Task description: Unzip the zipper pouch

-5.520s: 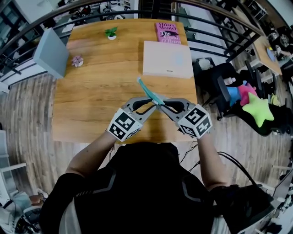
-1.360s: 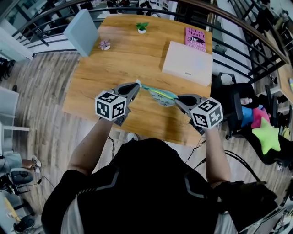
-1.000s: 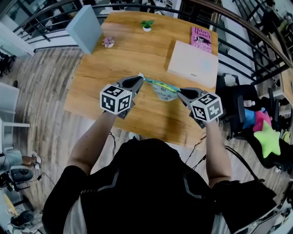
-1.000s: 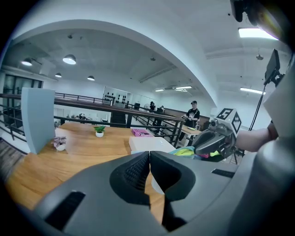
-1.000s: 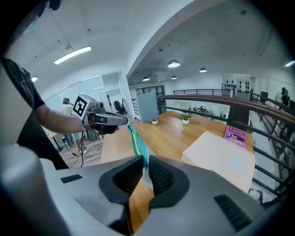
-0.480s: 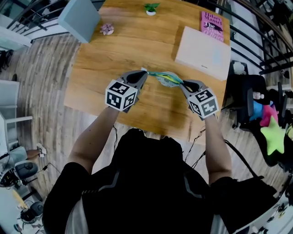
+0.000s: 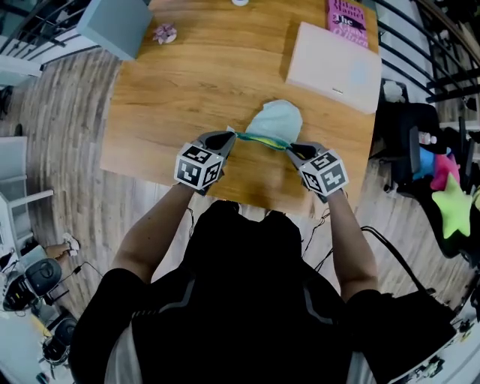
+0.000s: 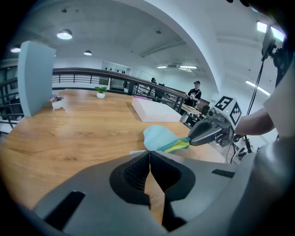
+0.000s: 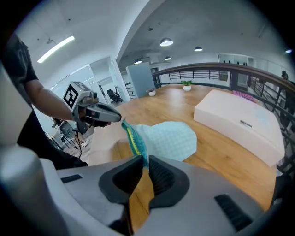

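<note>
The zipper pouch (image 7: 274, 120) is light teal, and its body rests on the wooden table (image 7: 187, 90) just beyond both grippers. Its teal and yellow zipper edge (image 7: 262, 139) is stretched between them. My left gripper (image 7: 229, 136) is shut on the pale tab at the pouch's left end. My right gripper (image 7: 292, 147) is shut on the zipper edge at the right end. In the left gripper view the shut jaws (image 8: 149, 153) pinch that tab, with the pouch (image 8: 159, 136) and right gripper (image 8: 207, 131) ahead. In the right gripper view the jaws (image 9: 144, 160) clamp the pouch (image 9: 170, 138).
A white box (image 7: 334, 67) lies at the table's far right with a pink book (image 7: 346, 13) behind it. A grey-blue block (image 7: 112, 22) and a small pink flower (image 7: 163, 33) sit far left. Right of the table stands a chair with a green star toy (image 7: 450, 199).
Both grippers have come down toward the table with the pouch stretched between them. The pouch body, hanging in the air before, now lies on the tabletop.
</note>
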The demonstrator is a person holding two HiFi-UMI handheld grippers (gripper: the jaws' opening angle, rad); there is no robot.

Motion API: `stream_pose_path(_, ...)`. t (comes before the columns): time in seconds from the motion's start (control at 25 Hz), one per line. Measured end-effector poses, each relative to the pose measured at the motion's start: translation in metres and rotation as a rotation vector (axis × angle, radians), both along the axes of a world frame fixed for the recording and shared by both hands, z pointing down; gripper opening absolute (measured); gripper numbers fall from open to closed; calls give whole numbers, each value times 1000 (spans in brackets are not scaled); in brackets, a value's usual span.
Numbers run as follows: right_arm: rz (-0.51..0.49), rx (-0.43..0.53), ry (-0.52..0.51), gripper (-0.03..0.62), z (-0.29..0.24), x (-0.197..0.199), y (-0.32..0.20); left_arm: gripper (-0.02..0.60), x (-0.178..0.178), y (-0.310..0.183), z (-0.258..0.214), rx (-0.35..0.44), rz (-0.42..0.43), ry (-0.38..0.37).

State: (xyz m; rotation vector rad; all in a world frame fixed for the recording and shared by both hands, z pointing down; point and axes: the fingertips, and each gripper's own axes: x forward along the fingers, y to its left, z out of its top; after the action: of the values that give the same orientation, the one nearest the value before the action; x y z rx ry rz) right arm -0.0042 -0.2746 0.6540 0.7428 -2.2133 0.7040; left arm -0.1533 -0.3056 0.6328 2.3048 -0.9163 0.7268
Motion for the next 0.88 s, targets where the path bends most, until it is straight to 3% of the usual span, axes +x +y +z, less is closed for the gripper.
stream_pose_path(0.24, -3, -80, 13, 52, 33, -5, 29, 31, -4, 33, 43, -84, 65, -82)
stream_pose_path(0.4, 12, -111, 15, 54, 46, -6, 42, 31, -4, 47, 57, -116, 79, -96)
stream_pose_path(0.88, 44, -156, 5, 58, 62, -6, 52, 32, -1, 50, 73, -116, 79, -114)
